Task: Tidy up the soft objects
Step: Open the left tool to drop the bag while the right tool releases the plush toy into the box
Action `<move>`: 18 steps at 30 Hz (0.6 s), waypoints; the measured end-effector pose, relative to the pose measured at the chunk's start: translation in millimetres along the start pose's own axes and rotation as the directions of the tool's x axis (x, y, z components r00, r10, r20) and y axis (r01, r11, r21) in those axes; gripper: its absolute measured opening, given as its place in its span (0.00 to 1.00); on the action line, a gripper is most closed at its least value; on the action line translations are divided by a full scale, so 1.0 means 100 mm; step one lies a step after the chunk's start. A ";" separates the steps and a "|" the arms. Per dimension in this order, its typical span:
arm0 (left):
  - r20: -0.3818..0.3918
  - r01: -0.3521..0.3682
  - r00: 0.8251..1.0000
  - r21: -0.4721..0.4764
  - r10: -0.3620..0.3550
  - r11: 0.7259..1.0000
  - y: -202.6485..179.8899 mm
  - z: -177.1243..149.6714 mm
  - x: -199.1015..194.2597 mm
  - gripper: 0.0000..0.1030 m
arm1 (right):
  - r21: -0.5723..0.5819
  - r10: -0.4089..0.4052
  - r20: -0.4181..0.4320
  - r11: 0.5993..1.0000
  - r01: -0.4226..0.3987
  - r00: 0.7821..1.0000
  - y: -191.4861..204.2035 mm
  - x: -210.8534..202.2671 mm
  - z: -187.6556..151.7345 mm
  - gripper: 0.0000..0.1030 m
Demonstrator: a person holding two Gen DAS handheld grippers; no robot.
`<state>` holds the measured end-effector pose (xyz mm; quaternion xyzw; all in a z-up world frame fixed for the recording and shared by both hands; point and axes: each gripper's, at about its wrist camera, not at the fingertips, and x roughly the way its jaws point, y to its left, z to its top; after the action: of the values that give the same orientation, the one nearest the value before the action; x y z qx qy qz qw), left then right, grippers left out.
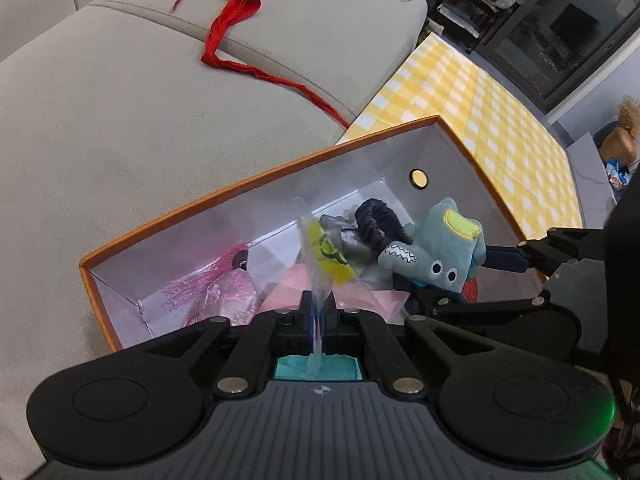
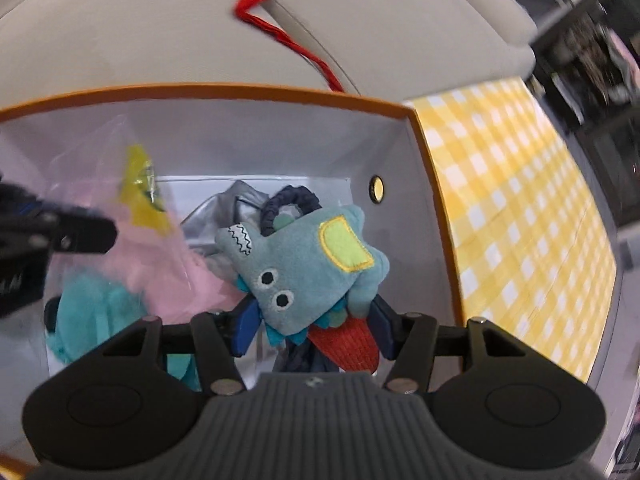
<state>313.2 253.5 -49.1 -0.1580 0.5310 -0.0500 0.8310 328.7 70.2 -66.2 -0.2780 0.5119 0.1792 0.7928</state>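
Observation:
An orange-rimmed box (image 1: 256,178) with white inside stands on the sofa; it also shows in the right wrist view (image 2: 224,92). My left gripper (image 1: 319,308) is shut on a clear plastic bag (image 1: 316,256) with a yellow item inside, held over the box. My right gripper (image 2: 312,332) is shut on a teal plush monster (image 2: 304,264) with a red tongue, held above the box's right end; the plush also shows in the left wrist view (image 1: 436,252). Inside the box lie a pink tassel (image 1: 216,288), pink cloth (image 2: 160,272), a dark scrunchie (image 1: 376,220) and a teal cloth (image 2: 88,312).
A red ribbon (image 1: 236,12) lies across the grey sofa cushion (image 1: 120,120) behind the box. A yellow checked table (image 1: 480,112) stands to the right of the box. Dark shelving (image 1: 540,20) is at the back right.

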 end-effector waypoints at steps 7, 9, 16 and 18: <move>0.000 -0.015 1.000 0.011 0.015 1.000 -0.02 0.01 0.03 0.07 | 0.048 0.006 -0.014 0.999 -0.005 1.000 -0.03 0.11 -0.03 0.63; -0.003 -0.021 1.000 0.013 0.021 1.000 -0.03 0.01 0.04 0.17 | 0.049 -0.002 -0.020 0.999 0.003 1.000 -0.02 0.12 -0.04 0.68; 0.019 -0.001 1.000 0.004 0.001 1.000 -0.07 0.04 -0.03 0.56 | 0.086 -0.009 -0.011 0.996 0.010 1.000 -0.17 0.03 -0.06 0.71; 0.040 0.016 0.999 -0.003 -0.015 1.000 -0.07 0.04 -0.10 0.58 | 0.125 0.001 0.005 0.992 -0.001 1.000 -0.23 -0.04 -0.07 0.72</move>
<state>313.1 250.7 -36.6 -0.1644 0.5129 -0.0524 0.8409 335.5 47.8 -58.5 -0.2270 0.5202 0.1478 0.8099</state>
